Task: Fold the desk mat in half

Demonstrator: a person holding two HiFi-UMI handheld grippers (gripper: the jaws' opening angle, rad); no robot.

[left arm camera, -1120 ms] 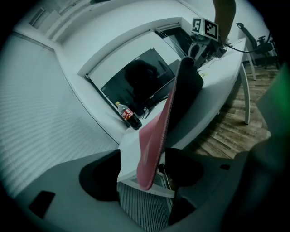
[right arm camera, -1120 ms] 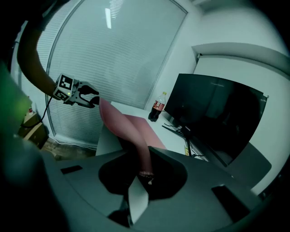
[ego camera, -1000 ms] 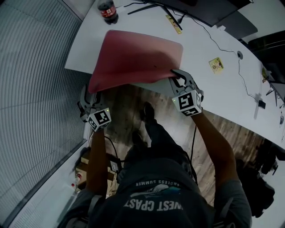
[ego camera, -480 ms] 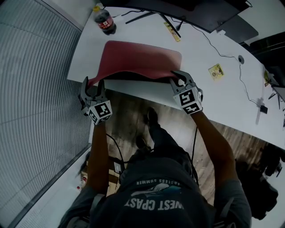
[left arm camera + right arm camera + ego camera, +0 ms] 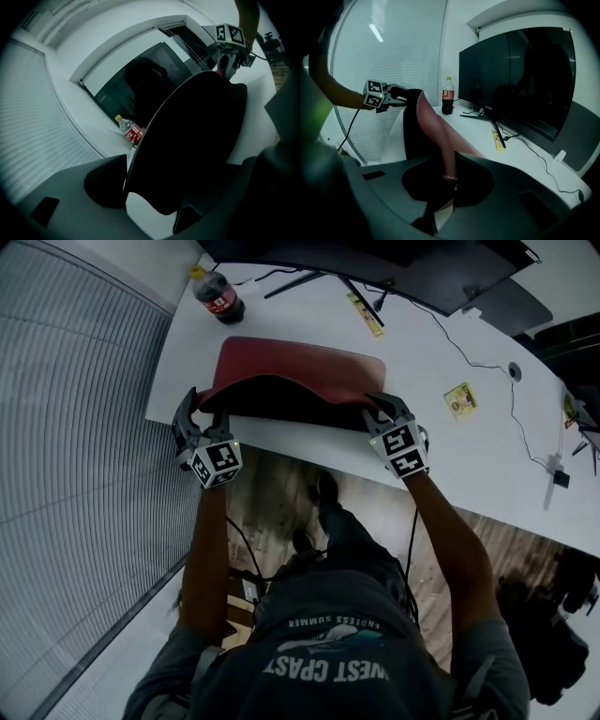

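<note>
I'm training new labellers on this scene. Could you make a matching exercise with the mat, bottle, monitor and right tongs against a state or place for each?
Things:
1. mat
2. bottle
3. monitor
4. right tongs

States or places:
A. stands upright, red label
B. screen dark, at the back
C. near edge raised, dark underside showing
D. clamped on a red corner

Pairs: 1-C, 2-A, 3-B, 4-D
</note>
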